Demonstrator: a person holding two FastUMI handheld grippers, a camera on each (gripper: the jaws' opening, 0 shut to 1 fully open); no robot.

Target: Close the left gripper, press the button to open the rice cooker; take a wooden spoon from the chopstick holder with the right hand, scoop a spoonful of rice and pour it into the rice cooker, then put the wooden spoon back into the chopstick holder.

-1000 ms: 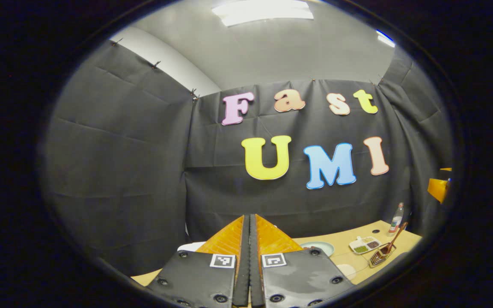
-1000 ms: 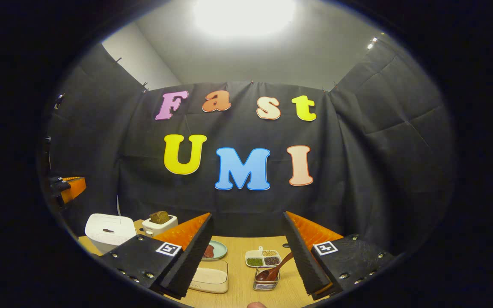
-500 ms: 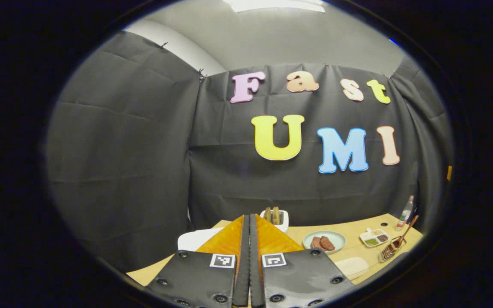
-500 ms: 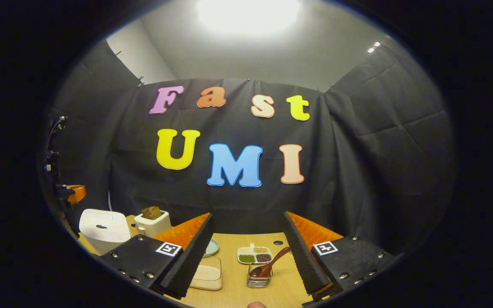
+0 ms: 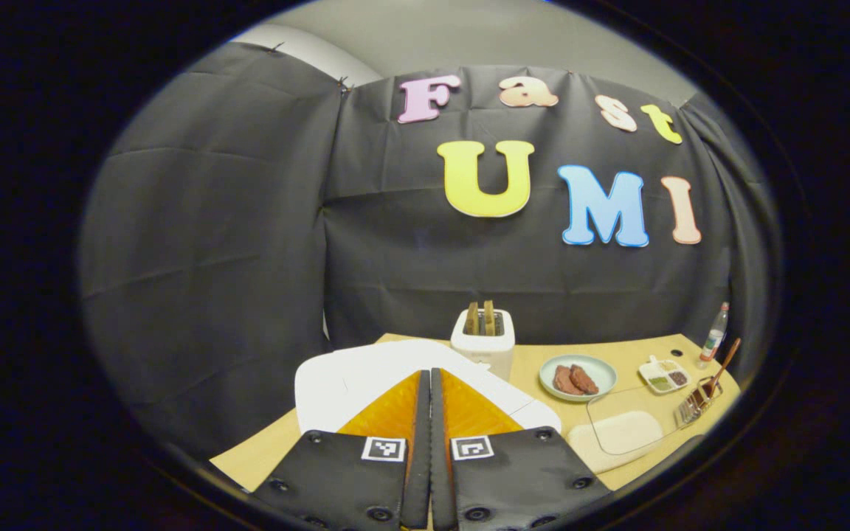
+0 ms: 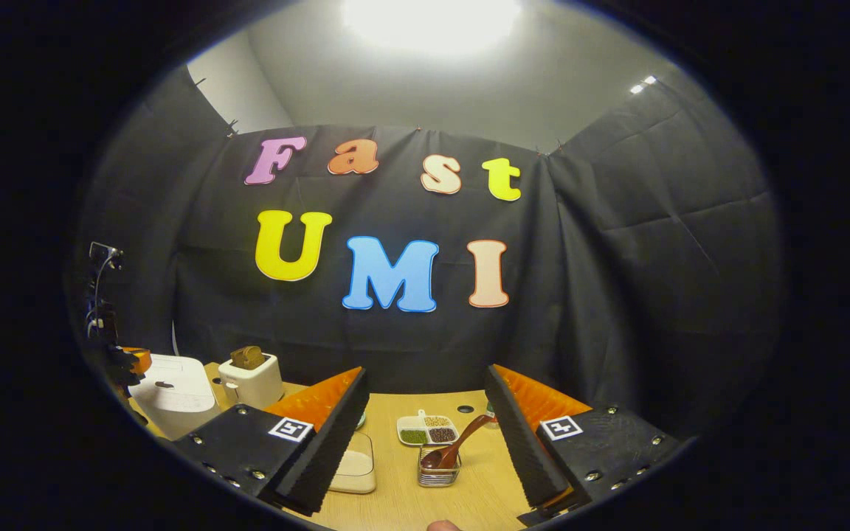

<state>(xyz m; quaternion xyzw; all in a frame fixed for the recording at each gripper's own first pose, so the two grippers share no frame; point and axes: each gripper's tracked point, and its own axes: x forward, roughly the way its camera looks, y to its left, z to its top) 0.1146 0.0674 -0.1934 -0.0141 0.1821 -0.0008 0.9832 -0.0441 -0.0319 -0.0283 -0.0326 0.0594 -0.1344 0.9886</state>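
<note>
Surface [image 6: 403,494]: light wood-grain top, seen in both views, backed by creased black cloth.

Rice cooker [image 5: 366,372]: white, smooth, boxy with rounded corners, lid down. It is seen at the surface's left end, directly ahead of and under the left gripper [image 5: 429,413]. In the right gripper view it [image 6: 167,391] sits at the far left, a dark oval button on its lid.

Toaster [image 5: 482,341]: white, two brown slices upright in its slots, just behind the cooker near the back edge.

Rice box [image 5: 620,435]: clear, rectangular, rounded corners, pale rice inside, at the front edge.

Plate [image 5: 578,377]: round, pale green, reddish-brown pieces on it, mid-surface.

Divided dish [image 6: 426,430]: white, compartments of green, dark and tan grains.

Chopstick holder [image 6: 438,472]: small wire-mesh metal basket. Wooden spoon [image 6: 454,450]: dark brown, glossy, bowl down in the holder, handle leaning up to the right.

Bottle [image 5: 713,343]: clear, upright at the back right corner.

Versus 1.0 s ago: the left gripper view has been tipped downward, so the cooker's lid and the toaster are now exposed. The right gripper view has been shifted slightly; the holder is now seen between its fingers.

Left jaws: pressed together, nothing held, above the cooker lid, contact cannot be told. Right gripper [image 6: 425,413]: jaws spread wide, empty, well short of the spoon.
</note>
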